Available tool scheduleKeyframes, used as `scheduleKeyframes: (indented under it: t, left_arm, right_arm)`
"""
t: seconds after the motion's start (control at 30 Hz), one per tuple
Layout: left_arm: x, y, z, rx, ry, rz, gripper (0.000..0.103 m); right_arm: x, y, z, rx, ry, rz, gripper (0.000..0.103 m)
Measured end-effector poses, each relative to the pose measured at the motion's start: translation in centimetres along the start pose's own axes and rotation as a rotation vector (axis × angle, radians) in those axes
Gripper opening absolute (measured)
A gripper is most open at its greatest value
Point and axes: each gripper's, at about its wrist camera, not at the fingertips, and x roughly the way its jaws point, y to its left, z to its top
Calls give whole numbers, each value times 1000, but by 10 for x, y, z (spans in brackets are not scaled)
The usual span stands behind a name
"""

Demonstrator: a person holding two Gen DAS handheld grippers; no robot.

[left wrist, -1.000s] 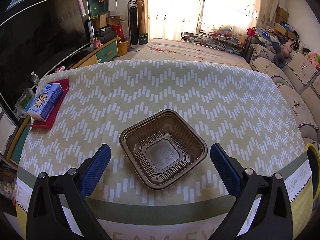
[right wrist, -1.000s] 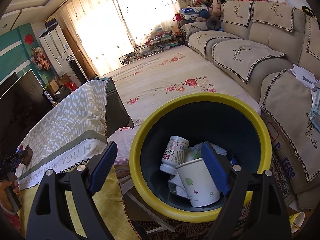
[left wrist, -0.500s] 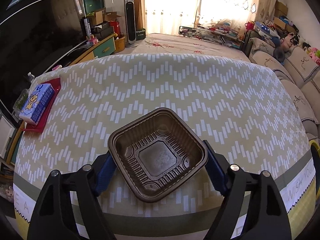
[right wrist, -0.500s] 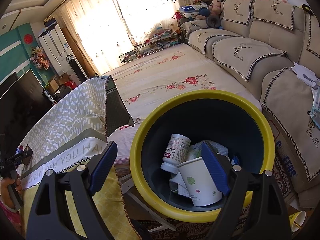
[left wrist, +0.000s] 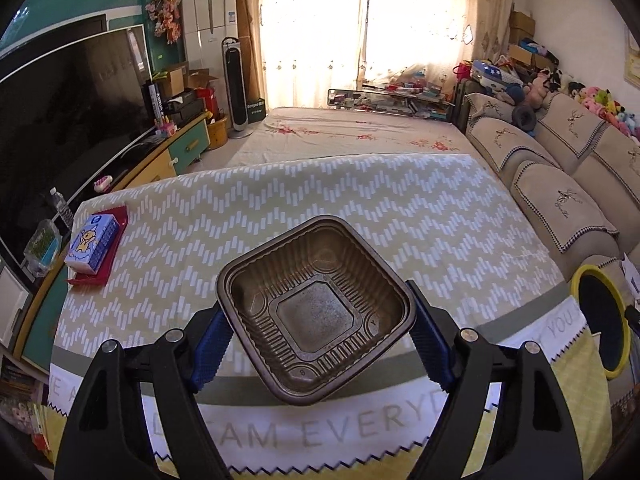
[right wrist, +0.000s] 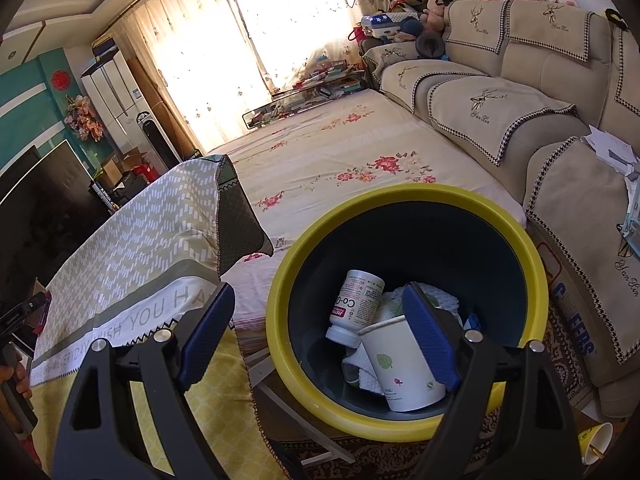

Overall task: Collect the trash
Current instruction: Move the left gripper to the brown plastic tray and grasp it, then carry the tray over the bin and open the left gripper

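Two tools: left tool [left wrist: 318, 342] clenched on brown tray [left wrist: 316, 314], lifted off surface [left wrist: 280, 204]; right tool [right wrist: 320, 336] released above bin [right wrist: 404, 200].

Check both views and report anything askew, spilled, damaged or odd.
Little stands out. The brown plastic tray sits tilted, corner-first, in the left claw, empty and unbroken. A paper cup lies on the floor outside the yellow-rimmed bin, which holds a pill bottle and another cup. Nothing spilled.
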Motion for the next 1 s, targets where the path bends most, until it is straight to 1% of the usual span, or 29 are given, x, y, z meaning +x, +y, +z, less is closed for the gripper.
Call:
scheduleKeyframes:
  t: [0.13, 0.3, 0.53, 0.7, 0.83, 0.93, 1.0]
  left_arm:
    - [-31, -35, -5, 36, -20, -57, 79]
    - [-53, -90, -11, 89, -24, -148, 79]
    - [-74, -193, -21, 211, -21, -321, 79]
    - [-73, -273, -27, 302, 13, -436, 79]
    - [-60, -335, -31, 367, 67, -504, 79]
    - [-42, -379, -33, 406, 120, -537, 80]
    - [-26, -400, -34, 423, 148, -542, 80]
  right_arm:
    - [-11, -5, 0, -1, -17, 3, 81]
    - [-30, -21, 5, 2, -50, -13, 81]
    - [-62, -45, 9, -40, -93, -72, 81]
    - [-78, -68, 6, -32, -106, -112, 81]
    - [-86, -83, 5, -19, -116, -137, 81]
    - [-91, -94, 1, 2, -123, -147, 81]
    - [-97, -101, -1, 17, -131, -157, 81]
